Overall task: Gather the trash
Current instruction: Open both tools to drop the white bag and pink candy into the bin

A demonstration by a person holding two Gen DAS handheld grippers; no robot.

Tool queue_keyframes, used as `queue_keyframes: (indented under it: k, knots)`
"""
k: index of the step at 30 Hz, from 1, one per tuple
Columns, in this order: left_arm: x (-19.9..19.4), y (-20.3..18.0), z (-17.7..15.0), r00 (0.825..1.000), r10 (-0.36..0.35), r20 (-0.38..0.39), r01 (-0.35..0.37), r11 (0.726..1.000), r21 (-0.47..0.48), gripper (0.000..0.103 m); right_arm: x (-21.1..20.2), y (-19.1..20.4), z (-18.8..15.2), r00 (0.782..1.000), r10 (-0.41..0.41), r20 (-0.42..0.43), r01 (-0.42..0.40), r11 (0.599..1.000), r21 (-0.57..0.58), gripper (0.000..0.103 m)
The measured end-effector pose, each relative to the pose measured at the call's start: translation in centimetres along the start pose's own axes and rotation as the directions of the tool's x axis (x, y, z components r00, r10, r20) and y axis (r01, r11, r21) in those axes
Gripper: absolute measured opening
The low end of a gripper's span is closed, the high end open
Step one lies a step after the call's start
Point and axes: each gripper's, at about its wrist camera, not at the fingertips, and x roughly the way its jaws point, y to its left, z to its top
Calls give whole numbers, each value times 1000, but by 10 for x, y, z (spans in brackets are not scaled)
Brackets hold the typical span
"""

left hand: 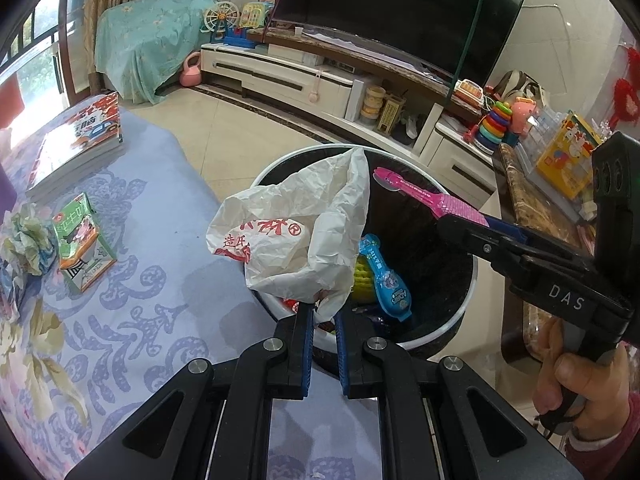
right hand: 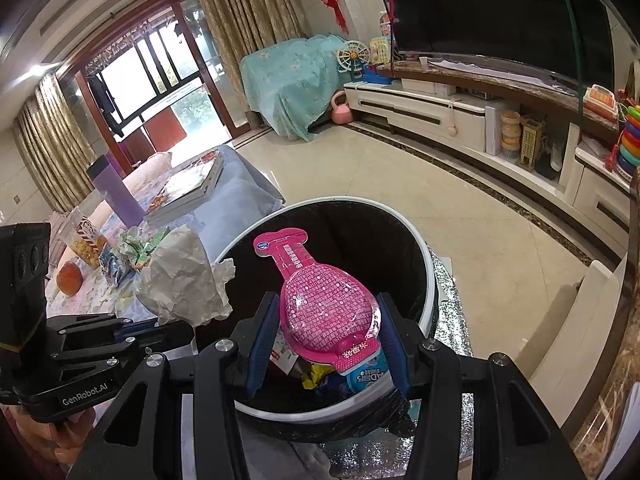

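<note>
**Both grippers hold trash over the bin**

The left gripper [left hand: 323, 312] has its jaws drawn almost fully together, pinching the lower corner of a crumpled white paper bag [left hand: 296, 232] printed with red characters. The bag hangs above the 9 o'clock side of the trash bin [left hand: 468, 300], a round bin with a white rim and a black liner, standing on the floor just beside the worktop [left hand: 132, 288].

The right gripper [right hand: 326, 336] has its jaws about half open, clamped on the wide oval end of a pink blister package [right hand: 320, 304]. The package's narrow neck points toward 12 o'clock, out over the bin's open mouth. In the left wrist view the same package shows edge-on, reaching in from 3 o'clock above the bin, with a hand [left hand: 576, 380] on the gripper's handle.

Inside the bin lie a blue blister package [left hand: 384, 276] of similar shape, a yellow-green item [left hand: 362, 280] whose kind I cannot make out, and other wrappers that are partly hidden.

On the worktop, covered by a blue and white patterned cloth, remain a green and orange carton [left hand: 82, 240] at 9 o'clock of the bag, a crumpled patterned wrapper [left hand: 28, 240] just beside it, and a stack of books [left hand: 76, 148] farther back toward 10 o'clock. The right wrist view also shows a purple bottle [right hand: 114, 188] and an orange fruit [right hand: 69, 277] there.
</note>
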Motion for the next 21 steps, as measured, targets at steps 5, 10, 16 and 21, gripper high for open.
queue_keyframes:
  k: [5,10,16,21]
  knots:
    - [3,-1,3,1000,1,-3,-1,1000,6,9,4,-2,2,1000,-4,-10,4,1000,-1,49]
    - [6,-1,5,1000,8,-7,-8,1000,12,9,6,-2,4,1000,-7,-15,7,1000,-2,49]
    - [9,-2,7,1000,9,-12,-9,1000,16,9,8,-4,7,1000,-12,-19,12,1000,-2,49]
    - [12,-3,9,1000,13,-17,-13,1000,20,9,9,-5,8,1000,-15,-16,15,1000,-2,49]
